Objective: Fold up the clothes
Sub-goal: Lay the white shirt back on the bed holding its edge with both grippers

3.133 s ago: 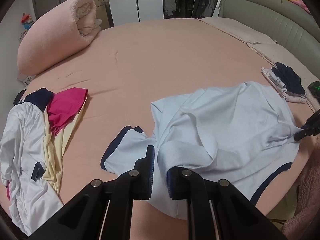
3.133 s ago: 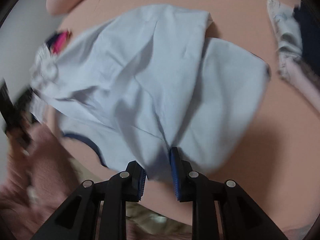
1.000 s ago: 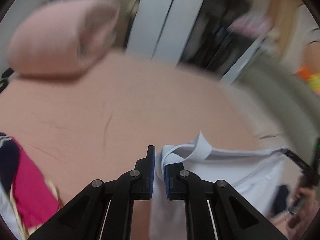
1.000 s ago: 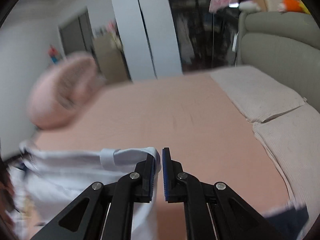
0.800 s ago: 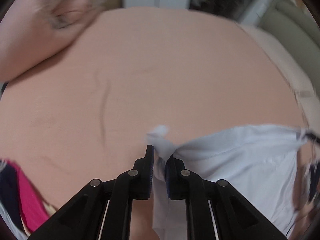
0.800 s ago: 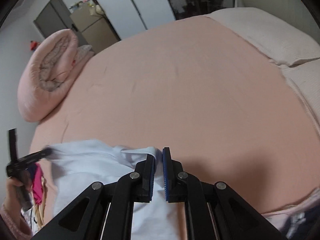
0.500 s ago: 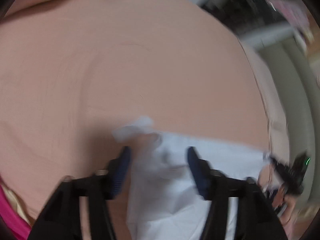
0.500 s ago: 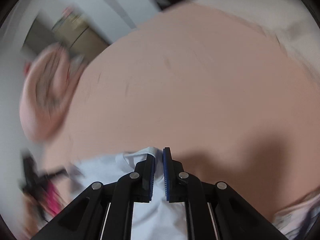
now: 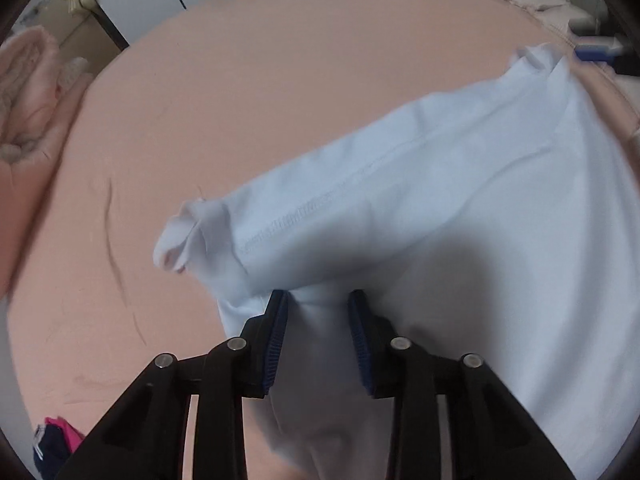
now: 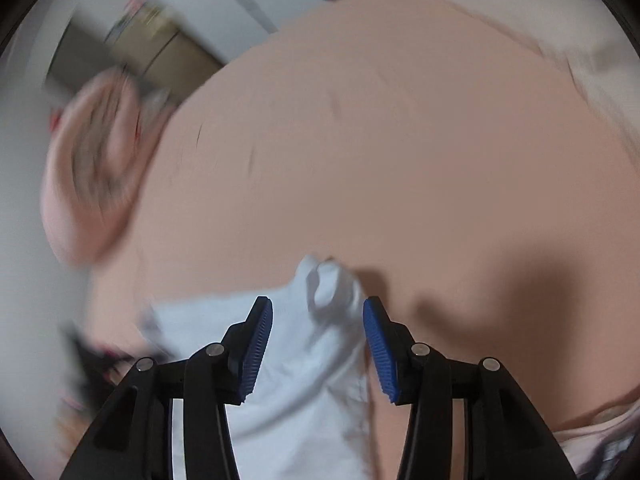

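The left gripper (image 9: 316, 300) tips downward over the pink bed (image 9: 280, 80), its blue-padded jaws parted a moderate way. The pale blue shirt (image 9: 440, 200) lies between and just ahead of them, its stitched hem running away up and to the right; a rolled corner pokes out ahead and to the left of the left jaw. The cloth passes through the gap without being pinched, so far as this view shows.

The right gripper (image 10: 318, 308) also points down at the bed, jaws spread wide. A bunched corner of the shirt sits between the fingertips, loose, and the fabric trails back between the fingers and off to the left.

The right wrist view is heavily smeared. The rolled pink blanket (image 10: 92, 168) far ahead and to the left is only a blur, and dark and pink shapes at the left edge may be other clothes. In the left wrist view, the shirt's near part is in shadow, and its far right end is blurred at the frame edge.
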Available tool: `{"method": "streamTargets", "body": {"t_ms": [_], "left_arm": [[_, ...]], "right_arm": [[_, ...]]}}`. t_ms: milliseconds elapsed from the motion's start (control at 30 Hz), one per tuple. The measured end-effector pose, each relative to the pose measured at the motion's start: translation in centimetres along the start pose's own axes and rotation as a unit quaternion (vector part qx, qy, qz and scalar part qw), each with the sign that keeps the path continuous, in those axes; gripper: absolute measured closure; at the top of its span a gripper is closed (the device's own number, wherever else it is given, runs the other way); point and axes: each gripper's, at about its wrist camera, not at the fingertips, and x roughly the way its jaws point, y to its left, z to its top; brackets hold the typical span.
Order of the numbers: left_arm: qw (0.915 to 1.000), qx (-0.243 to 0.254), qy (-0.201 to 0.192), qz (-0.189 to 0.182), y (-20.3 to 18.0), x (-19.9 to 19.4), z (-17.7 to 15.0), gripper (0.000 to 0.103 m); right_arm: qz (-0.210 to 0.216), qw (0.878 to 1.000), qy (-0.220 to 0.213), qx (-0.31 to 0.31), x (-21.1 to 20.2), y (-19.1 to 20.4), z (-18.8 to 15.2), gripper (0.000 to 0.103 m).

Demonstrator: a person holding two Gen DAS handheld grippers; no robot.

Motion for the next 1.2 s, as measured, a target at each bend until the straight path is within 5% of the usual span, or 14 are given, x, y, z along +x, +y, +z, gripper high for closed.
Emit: {"method": "streamTargets", "body": {"t_ms": [67,133,200,300,367,400,500,600,700,767,933,1000,1100,1200], "left_arm": [[0.9967,-0.064,-0.031,0.039,1.8,-0.1,1.4,0.072],[0.9848,-0.146,-0.041,0.085,4.7,0.3,2.0,0.072],[0.9738,-0.199,-0.016,0.108,7.1,1.2,2.0,0.073],[0.9779,-0.199,-0.052,0.039,7.3,-0.8,1.4,0.073],[0.9790,-0.168,-0.072,0.090,6.1,-2.6,1.0,0.071],[0.9785,-0.167,-0.073,0.097,5.9,-3.0,0.6,0.069],[0.9910,-0.122,-0.055,-0.009,4.1,-2.1,0.0,0.069],[0.9982,-0.010,-0.040,0.044,-0.2,0.1,0.2,0.068],[0.9945,-0.074,-0.045,0.059,1.6,1.4,1.8,0.066],[0.9886,-0.114,-0.037,0.091,3.9,2.1,2.2,0.028],[0.9860,-0.124,-0.082,0.075,5.0,-0.5,3.1,0.034],[0.9881,-0.094,-0.122,-0.009,3.0,-2.5,3.4,0.034],[0.9931,-0.036,-0.088,-0.069,-0.8,-1.4,4.7,0.034],[0.9976,-0.025,-0.052,-0.037,-2.0,1.9,6.2,0.029]], "right_arm": [[-0.001,1.000,-0.001,-0.009,-0.8,0.2,0.9,0.056],[-0.060,0.990,-0.029,-0.127,-1.4,3.3,0.1,0.055],[-0.112,0.960,-0.017,-0.256,-0.6,6.6,-1.6,0.049],[-0.173,0.905,0.049,-0.385,3.5,9.4,-5.8,0.049],[-0.207,0.886,0.038,-0.412,5.0,10.0,-7.1,0.049],[-0.211,0.893,0.037,-0.395,5.7,9.6,-6.7,0.049],[-0.213,0.907,0.043,-0.361,7.8,8.8,-6.2,0.049],[-0.196,0.908,0.065,-0.365,10.2,8.7,-6.6,0.049],[-0.209,0.907,0.030,-0.364,11.2,9.6,-5.5,0.049],[-0.211,0.909,0.018,-0.358,11.9,9.9,-4.7,0.049],[-0.186,0.926,-0.002,-0.329,9.9,10.9,-3.7,0.049],[-0.171,0.926,-0.027,-0.335,8.7,11.4,-3.6,0.049],[-0.159,0.928,-0.007,-0.336,10.4,11.6,-3.5,0.046],[-0.193,0.917,0.013,-0.348,14.6,11.8,-2.4,0.045]]}}
